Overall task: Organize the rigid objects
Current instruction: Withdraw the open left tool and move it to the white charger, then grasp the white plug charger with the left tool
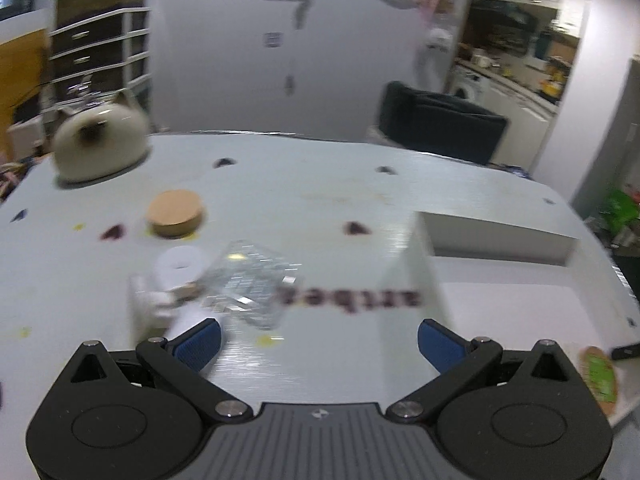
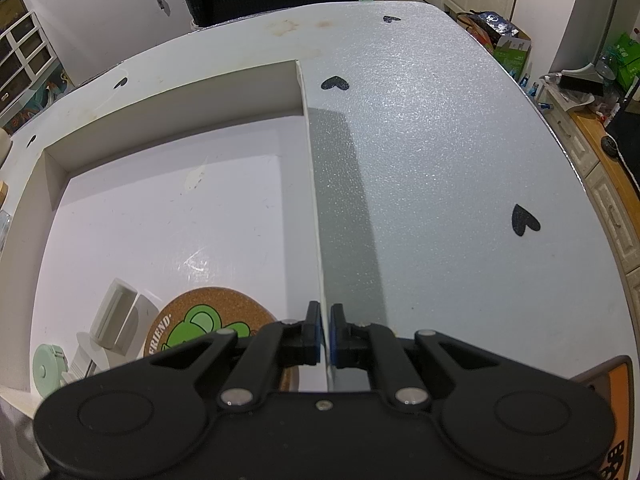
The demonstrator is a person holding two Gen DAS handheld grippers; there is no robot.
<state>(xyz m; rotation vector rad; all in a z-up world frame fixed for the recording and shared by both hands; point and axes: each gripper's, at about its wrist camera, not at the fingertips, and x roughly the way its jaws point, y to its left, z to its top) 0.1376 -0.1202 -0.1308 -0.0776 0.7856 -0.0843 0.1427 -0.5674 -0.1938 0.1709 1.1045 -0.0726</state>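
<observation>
In the left wrist view my left gripper (image 1: 319, 340) is open and holds nothing, hovering over the white table (image 1: 320, 184). Just ahead of its left finger lie a clear faceted glass piece (image 1: 244, 280), a white roll (image 1: 182, 266) and a small white block (image 1: 148, 304). A cork lid (image 1: 175, 213) sits farther back. The white box (image 1: 416, 272) stands to the right. In the right wrist view my right gripper (image 2: 325, 338) is shut on the right wall of the white box (image 2: 314, 200). Inside the box lie a cork coaster with a green frog (image 2: 204, 324), a white holder (image 2: 116, 316) and a mint-green round case (image 2: 48, 372).
A cream cat-shaped pot (image 1: 100, 140) stands at the table's far left. A dark chair (image 1: 440, 124) stands behind the table. Black heart stickers (image 2: 525, 221) dot the tabletop. Cluttered shelves and bags (image 2: 512, 46) line the room beyond the table's right edge.
</observation>
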